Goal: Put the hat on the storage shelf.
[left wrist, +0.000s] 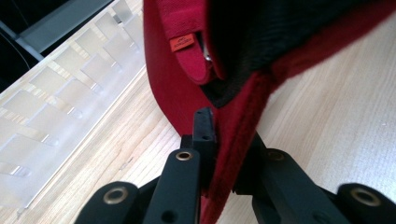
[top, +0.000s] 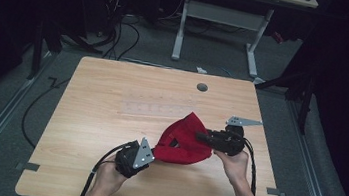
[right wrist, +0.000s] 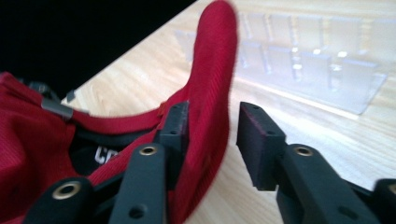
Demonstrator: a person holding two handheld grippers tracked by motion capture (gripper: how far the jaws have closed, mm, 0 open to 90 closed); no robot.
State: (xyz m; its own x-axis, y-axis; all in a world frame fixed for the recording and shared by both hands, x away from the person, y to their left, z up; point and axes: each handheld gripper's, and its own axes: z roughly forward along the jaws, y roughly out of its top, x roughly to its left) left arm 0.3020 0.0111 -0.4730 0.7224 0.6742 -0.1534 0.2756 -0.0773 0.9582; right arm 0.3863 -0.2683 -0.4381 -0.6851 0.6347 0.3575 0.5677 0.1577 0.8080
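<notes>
red cap, black lining, light wood-grain table

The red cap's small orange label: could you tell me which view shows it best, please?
The left gripper view: the orange label sits close and sharp on the red cap's inner band. The right gripper view shows the cap's inside with white lettering; from the high view the label is too small to make out.

Light wooden desk, pale grain, rounded corners, standing on grey floor. Small grey round cap set into the top toward 12 o'clock. Clear plastic compartmented tray lying flat near centre. Red cap resting on the top toward 4 o'clock of the tray, just beside it.
</notes>
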